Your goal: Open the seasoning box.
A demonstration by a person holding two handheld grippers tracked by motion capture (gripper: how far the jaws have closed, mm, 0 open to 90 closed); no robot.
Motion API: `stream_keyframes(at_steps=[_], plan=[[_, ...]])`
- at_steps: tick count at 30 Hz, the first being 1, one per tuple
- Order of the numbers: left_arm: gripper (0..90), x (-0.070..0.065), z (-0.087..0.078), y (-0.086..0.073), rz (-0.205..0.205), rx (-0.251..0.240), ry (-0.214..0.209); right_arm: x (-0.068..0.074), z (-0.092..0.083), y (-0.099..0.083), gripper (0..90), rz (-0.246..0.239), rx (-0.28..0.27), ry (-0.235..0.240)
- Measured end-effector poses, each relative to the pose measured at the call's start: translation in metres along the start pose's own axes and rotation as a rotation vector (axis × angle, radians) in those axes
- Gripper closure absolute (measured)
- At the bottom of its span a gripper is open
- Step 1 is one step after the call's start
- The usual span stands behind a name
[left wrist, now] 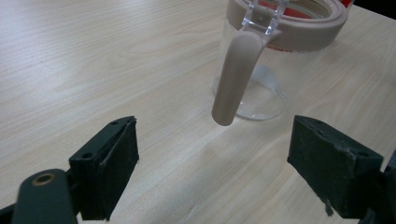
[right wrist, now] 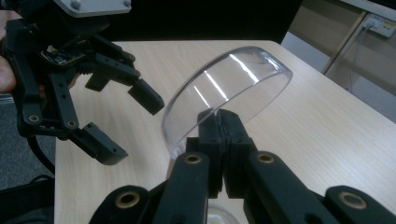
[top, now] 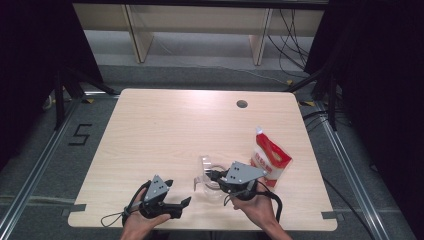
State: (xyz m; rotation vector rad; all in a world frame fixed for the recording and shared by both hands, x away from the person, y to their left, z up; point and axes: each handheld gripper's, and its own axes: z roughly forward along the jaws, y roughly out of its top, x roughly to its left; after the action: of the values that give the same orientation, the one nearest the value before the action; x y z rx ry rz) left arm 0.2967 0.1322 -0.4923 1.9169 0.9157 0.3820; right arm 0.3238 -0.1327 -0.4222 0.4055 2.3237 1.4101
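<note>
High view: overhead from person's side, facing forward-down, whole table (top: 150,130). Left gripper view: low, close, looks along tabletop at jar (left wrist: 261,60). Right gripper view: very close to lid (right wrist: 224,93), faces left gripper (right wrist: 119,123). All share table.

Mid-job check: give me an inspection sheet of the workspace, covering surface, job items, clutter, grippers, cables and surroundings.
Surface: light wood table, round cable hole near the far edge.
Job's things: clear glass jar with beige rim and handle, standing upright; clear lid lifted and tilted above it; red and white pouch upright just right of the jar.
Clutter: nothing seen.
Grippers: left gripper open, empty, aimed at the jar handle; right gripper shut on the lid's edge.
Cables: one trails from each gripper; more lie on the floor at far right.
Surroundings: dark curtains at both sides, a "5" marked on the floor left of the table, wooden furniture legs beyond.
</note>
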Motion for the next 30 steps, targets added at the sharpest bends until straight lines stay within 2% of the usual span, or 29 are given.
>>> stream_keyframes(at_steps=[6,8,9,10,14,15,17,18,20,22,24,27,28,30], plan=[[15.5,0.001,0.000,-0.001,-0.028,-0.010,0.000,0.003,0.004,0.001,88.4,-0.007,-0.001,0.006],[15.5,0.001,-0.001,-0.001,-0.027,-0.010,0.000,0.004,0.005,0.002,88.2,-0.003,-0.002,0.012],[15.5,0.001,-0.001,-0.001,-0.013,-0.008,-0.001,0.004,0.005,0.002,88.2,-0.001,-0.001,0.014],[15.5,0.001,0.000,-0.001,-0.028,-0.011,-0.001,0.004,0.004,0.002,87.7,0.000,-0.001,0.014],[15.5,0.001,0.001,-0.001,-0.033,-0.003,-0.004,0.003,0.001,0.000,86.1,0.007,-0.007,0.004],[15.6,0.002,0.000,-0.001,-0.015,0.006,-0.005,0.002,-0.001,-0.001,85.2,0.000,-0.008,-0.004],[15.6,0.002,0.000,-0.001,-0.024,0.001,-0.006,0.001,-0.003,-0.002,84.4,0.002,-0.007,-0.005],[15.6,0.002,0.000,-0.001,-0.014,0.007,0.000,0.001,-0.005,-0.003,83.3,0.007,-0.009,-0.012],[15.6,0.002,0.000,-0.001,-0.016,0.005,-0.008,0.000,-0.010,-0.004,79.7,0.014,-0.016,-0.019],[15.6,0.001,0.001,-0.001,-0.035,0.000,-0.003,-0.001,-0.015,-0.008,74.2,0.019,-0.019,-0.040],[15.6,0.002,0.001,-0.002,-0.032,0.002,-0.008,-0.001,-0.020,-0.010,65.4,0.024,-0.018,-0.051],[15.6,0.000,0.002,-0.002,-0.034,-0.001,-0.018,-0.001,-0.029,-0.018,58.7,0.042,-0.033,-0.073],[15.6,0.000,0.002,-0.001,-0.016,0.000,-0.018,-0.001,-0.032,-0.021,57.1,0.052,-0.030,-0.090],[15.6,-0.001,0.003,-0.002,-0.031,0.004,-0.017,-0.002,-0.038,-0.026,53.4,0.062,-0.030,-0.098]])
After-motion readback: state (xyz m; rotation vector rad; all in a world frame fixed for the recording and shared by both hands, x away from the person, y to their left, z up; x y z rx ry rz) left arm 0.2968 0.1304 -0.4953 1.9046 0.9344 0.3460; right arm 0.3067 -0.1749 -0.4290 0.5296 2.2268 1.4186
